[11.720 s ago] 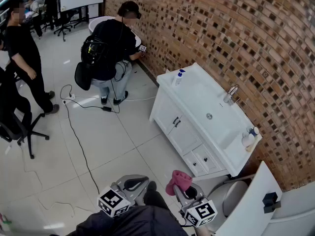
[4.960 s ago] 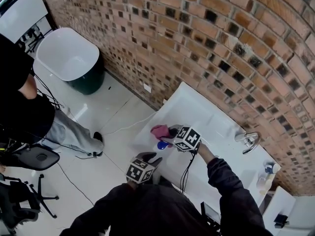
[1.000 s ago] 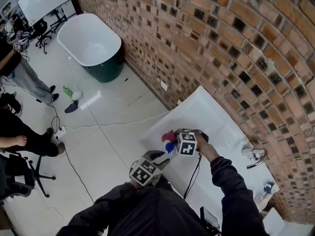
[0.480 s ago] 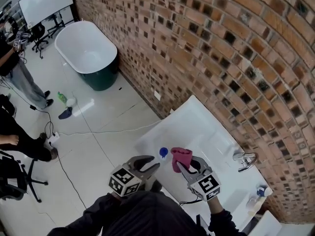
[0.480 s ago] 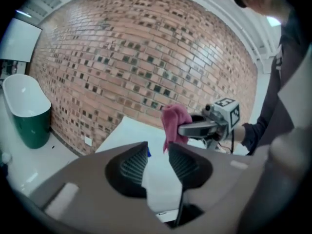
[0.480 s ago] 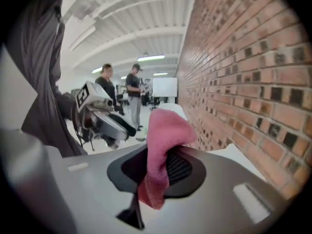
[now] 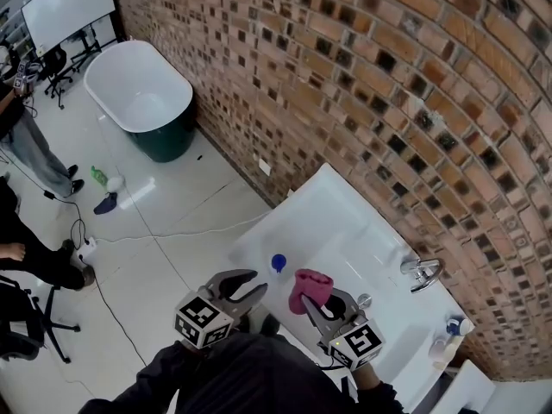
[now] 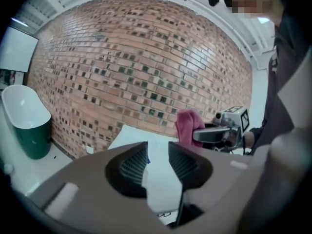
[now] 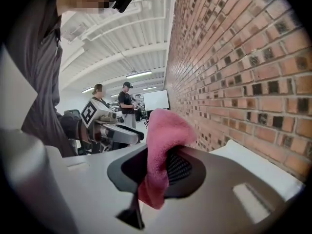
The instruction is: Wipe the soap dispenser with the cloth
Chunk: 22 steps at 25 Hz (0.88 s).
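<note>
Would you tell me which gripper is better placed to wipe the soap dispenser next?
Right: the right gripper clamps the cloth near the soap dispenser; the left gripper, jaws closing, holds nothing.

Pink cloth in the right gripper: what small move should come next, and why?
Probably lower the right gripper toward the soap dispenser: the pink cloth is pinched in its jaws but hangs clear of the dispenser.

Brick wall (image 7: 388,84), white tiled floor (image 7: 172,261), bathtub (image 7: 138,89)
</note>
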{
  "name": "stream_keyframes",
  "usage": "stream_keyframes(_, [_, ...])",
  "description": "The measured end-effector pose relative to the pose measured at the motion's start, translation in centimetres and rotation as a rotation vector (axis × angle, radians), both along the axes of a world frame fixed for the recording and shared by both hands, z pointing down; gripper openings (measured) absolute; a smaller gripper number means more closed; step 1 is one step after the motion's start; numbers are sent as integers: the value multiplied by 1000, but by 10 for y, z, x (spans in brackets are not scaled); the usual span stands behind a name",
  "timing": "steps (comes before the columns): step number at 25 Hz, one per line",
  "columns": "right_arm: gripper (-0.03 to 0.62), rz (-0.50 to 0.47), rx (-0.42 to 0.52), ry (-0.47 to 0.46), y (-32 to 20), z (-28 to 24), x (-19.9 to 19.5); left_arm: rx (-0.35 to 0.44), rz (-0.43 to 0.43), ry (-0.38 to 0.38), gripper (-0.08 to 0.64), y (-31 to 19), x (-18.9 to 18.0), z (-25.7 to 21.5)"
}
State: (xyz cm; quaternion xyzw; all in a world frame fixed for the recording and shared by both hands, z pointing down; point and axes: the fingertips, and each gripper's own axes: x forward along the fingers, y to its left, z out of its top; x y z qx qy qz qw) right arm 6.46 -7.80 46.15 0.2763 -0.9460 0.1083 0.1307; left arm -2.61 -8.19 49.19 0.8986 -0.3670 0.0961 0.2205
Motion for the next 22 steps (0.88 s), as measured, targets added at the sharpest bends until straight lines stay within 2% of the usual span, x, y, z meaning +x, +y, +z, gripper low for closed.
stream_keyframes(8, [71,-16,34,-6,5,-9,-9,7,7,8,130,7,1,-5])
stream_keyframes(22, [71,-7,18,-19,8,-12,-8,17,11,13,130,10,1,-9])
